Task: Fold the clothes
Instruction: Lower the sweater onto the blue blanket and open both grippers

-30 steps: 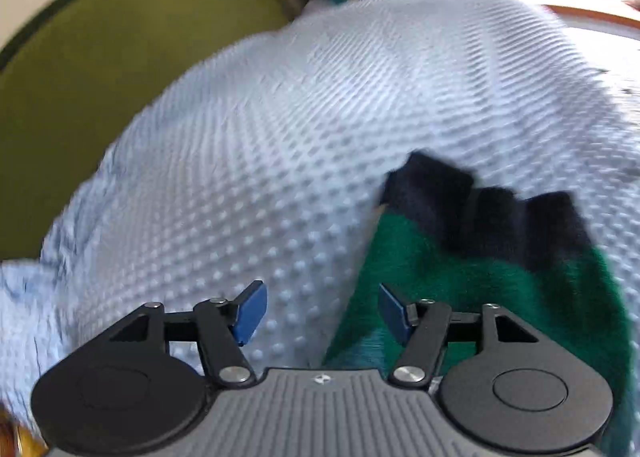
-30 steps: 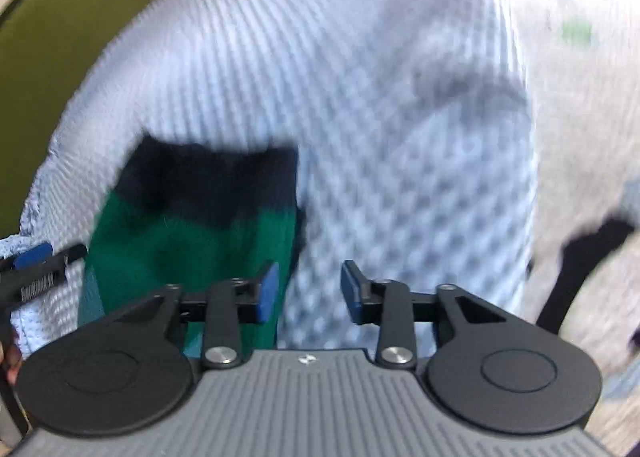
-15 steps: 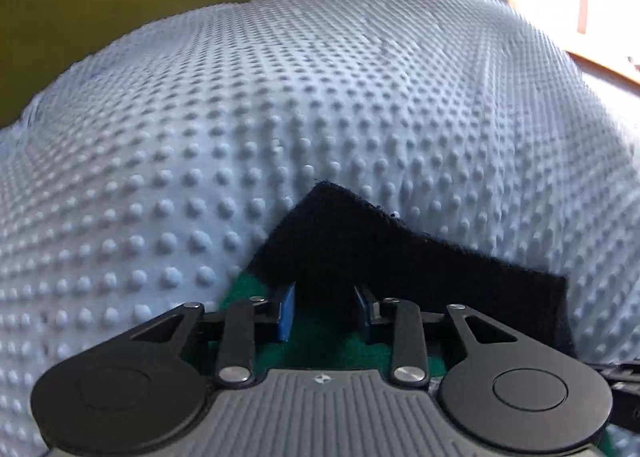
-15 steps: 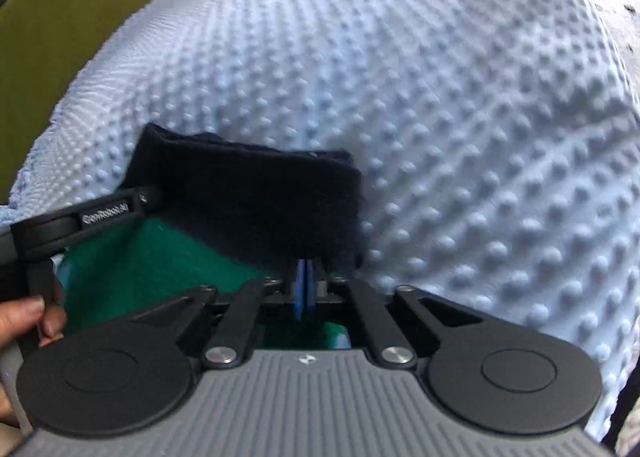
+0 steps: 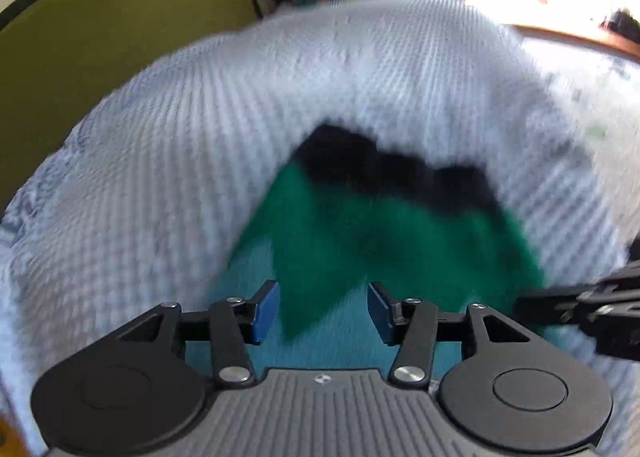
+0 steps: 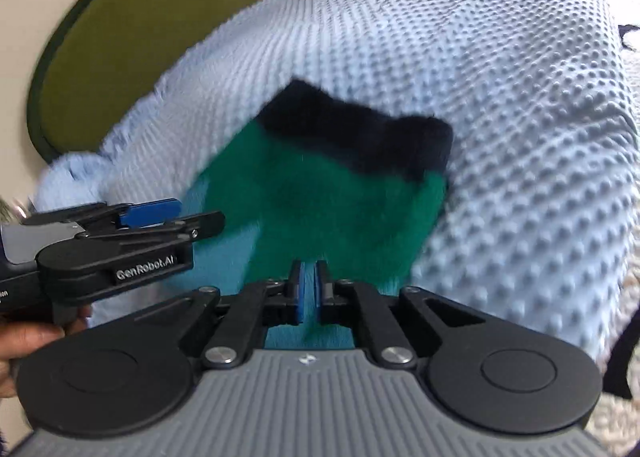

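A garment with green (image 5: 360, 241), black and teal bands lies folded on a pale blue dotted blanket (image 5: 200, 145). It also shows in the right wrist view (image 6: 332, 197), black band (image 6: 360, 137) at the far end. My left gripper (image 5: 322, 311) is open and empty just above the near teal part; it also shows from the side in the right wrist view (image 6: 160, 217). My right gripper (image 6: 308, 291) has its jaws nearly together with a narrow gap, nothing visibly between them, over the garment's near edge.
An olive-green rounded cushion or chair back (image 5: 100, 41) stands at the far left behind the blanket (image 6: 520, 117). A sunlit wooden ledge (image 5: 560, 29) lies at the far right. A dark strap (image 6: 624, 357) hangs at the right edge.
Both grippers have pulled back from the garment's black band. The left jaws have opened wide and let go. The right jaws, shut on the cloth before, now show a small gap.
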